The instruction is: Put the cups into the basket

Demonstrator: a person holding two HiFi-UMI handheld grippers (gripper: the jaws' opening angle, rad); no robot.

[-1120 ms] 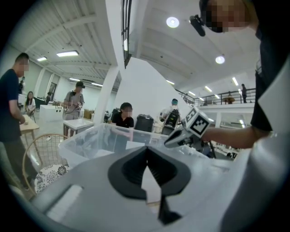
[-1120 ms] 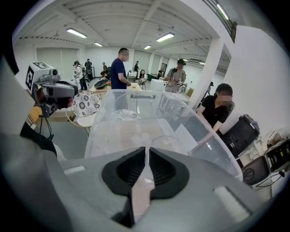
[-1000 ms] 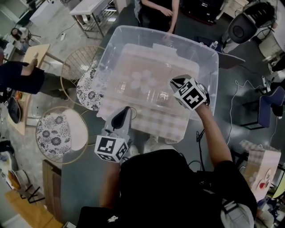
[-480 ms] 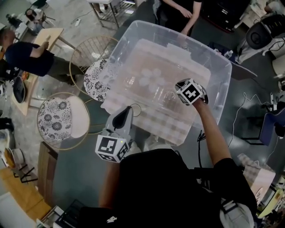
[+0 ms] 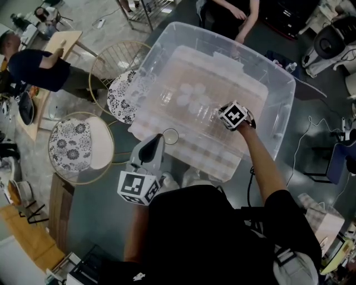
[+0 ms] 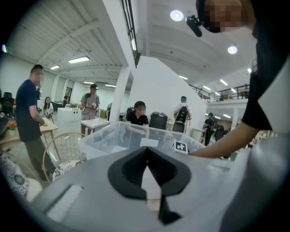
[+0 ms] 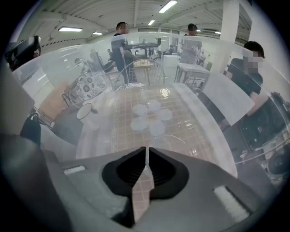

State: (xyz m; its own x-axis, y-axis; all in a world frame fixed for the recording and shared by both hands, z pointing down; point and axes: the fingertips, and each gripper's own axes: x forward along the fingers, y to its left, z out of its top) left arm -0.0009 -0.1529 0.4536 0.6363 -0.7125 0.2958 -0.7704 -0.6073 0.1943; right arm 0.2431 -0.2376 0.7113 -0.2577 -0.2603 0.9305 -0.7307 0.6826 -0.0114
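Several pale cups [image 5: 191, 96] stand clustered inside a big clear plastic bin [image 5: 282, 106], with clear glasses [image 5: 207, 114] beside them. In the right gripper view the cluster [image 7: 147, 118] lies just ahead of my right gripper [image 7: 146, 156]. That gripper [image 5: 229, 118] hangs low inside the bin, pointing steeply down, jaws shut with nothing seen between them. A single cup [image 5: 170, 135] sits at the bin's near left corner, close under the tip of my left gripper [image 5: 157, 140]. The left gripper [image 6: 147, 152] is shut and empty, held outside the bin's near wall.
Two round wire baskets with floral liners stand left of the bin, one far [image 5: 119, 75], one near [image 5: 80, 147]. People stand behind the bin [image 5: 231, 14] and at a wooden table on the left [image 5: 33, 61]. Chairs and cables surround the area.
My right gripper has sunk from above the bin down into it, toward the cups. The left gripper has stayed by the bin's near left corner.
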